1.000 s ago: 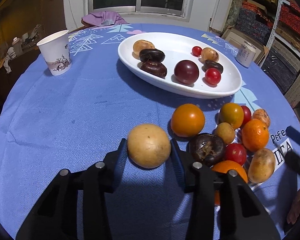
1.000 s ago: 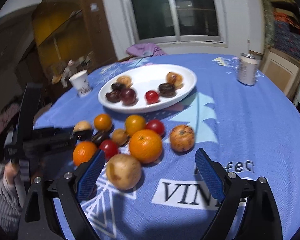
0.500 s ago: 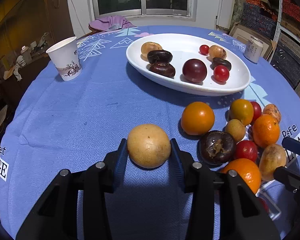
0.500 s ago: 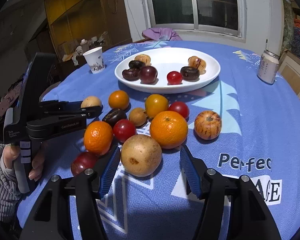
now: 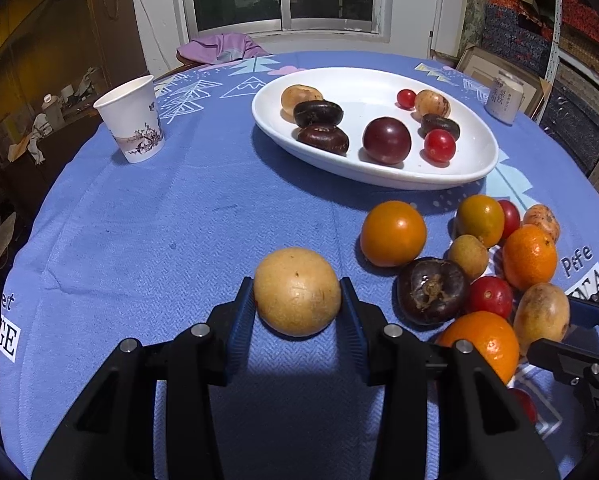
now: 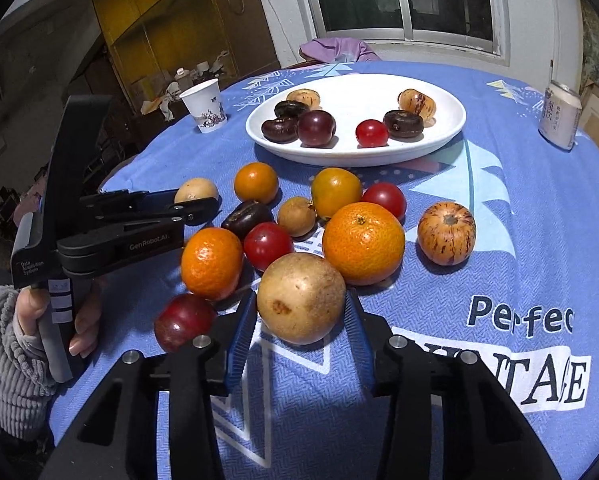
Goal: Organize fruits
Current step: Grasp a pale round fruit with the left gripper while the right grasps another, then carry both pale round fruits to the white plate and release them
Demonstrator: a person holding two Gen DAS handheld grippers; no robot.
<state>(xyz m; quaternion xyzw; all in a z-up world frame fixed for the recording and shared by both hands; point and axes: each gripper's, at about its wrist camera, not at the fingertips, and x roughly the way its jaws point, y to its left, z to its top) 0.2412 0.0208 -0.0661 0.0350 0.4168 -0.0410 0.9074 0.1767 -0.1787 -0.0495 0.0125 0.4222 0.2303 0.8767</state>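
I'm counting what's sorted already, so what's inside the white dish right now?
In the white dish: two tan fruits, three dark brown ones, a plum, two red tomatoes. Anything behind them is hidden.

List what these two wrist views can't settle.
- Right gripper: pads flank the tan fruit; right pad contact hidden behind it.
- Left gripper: whether its yellow-brown fruit is lifted, unclear.
- Can: label too small to read.
- Tablecloth print: cut by frame edges and fruit.

Blue-clothed table (image 5: pixel 179 216) bearing plate (image 5: pixel 475 168), cup (image 5: pixel 133 120), can (image 6: pixel 559 120), loose fruit (image 6: pixel 363 236).
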